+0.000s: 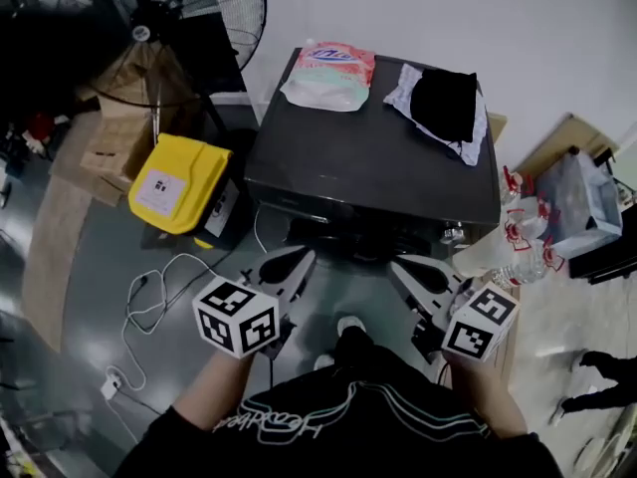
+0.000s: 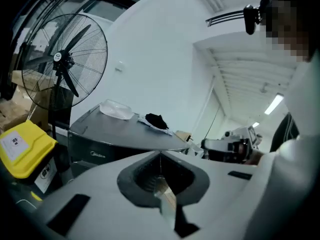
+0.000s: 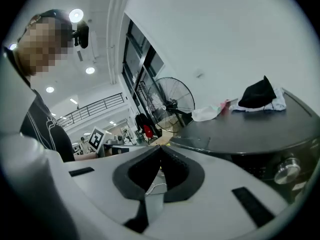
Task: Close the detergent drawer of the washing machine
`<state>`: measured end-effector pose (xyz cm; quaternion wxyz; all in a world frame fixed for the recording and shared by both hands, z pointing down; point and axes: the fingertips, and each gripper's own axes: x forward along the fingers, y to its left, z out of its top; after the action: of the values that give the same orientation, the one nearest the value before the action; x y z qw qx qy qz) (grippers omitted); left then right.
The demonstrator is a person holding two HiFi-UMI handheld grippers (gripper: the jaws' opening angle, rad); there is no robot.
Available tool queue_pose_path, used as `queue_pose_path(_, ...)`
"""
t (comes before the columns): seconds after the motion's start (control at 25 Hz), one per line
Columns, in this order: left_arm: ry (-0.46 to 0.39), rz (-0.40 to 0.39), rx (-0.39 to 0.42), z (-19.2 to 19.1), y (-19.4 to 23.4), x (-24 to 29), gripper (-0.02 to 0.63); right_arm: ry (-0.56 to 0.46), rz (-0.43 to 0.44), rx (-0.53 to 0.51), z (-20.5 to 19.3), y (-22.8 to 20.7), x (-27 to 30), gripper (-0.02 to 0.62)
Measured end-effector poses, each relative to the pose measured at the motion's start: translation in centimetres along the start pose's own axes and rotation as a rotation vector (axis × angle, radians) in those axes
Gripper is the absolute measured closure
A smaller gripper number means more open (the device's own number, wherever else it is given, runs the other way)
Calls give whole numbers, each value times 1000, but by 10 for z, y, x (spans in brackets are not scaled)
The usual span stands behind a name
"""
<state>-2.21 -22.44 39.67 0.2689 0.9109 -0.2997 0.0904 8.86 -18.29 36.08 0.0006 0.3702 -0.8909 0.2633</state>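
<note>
The dark grey washing machine (image 1: 378, 152) stands in front of me, seen from above in the head view. A dark drawer (image 1: 320, 233) seems to stick out a little from the upper left of its front; the right gripper view shows it as a flat slab (image 3: 192, 141). A detergent pouch (image 1: 330, 74) and a black cloth (image 1: 444, 102) lie on the lid. My left gripper (image 1: 302, 257) (image 2: 160, 154) and right gripper (image 1: 396, 264) (image 3: 161, 146) hover side by side just short of the machine's front. Both are shut and hold nothing.
A yellow container (image 1: 179, 182), cardboard boxes (image 1: 100, 137) and a standing fan (image 1: 189, 8) are left of the machine. A white cable (image 1: 149, 297) lies on the floor. Plastic bottles (image 1: 518, 252) and a bag (image 1: 582, 202) sit at the right. A control knob (image 3: 283, 170) is on the front panel.
</note>
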Motion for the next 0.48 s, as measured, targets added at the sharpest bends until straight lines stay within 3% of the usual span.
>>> queue_pose_path(0.2,-46,-99,29,5,-62,-40,583,-48,45,-66,20,47,-10,569)
queue_pose_path(0.48,-164,-99,60,32,-95,-103,583,-70,101,-140,22,110,-20,569)
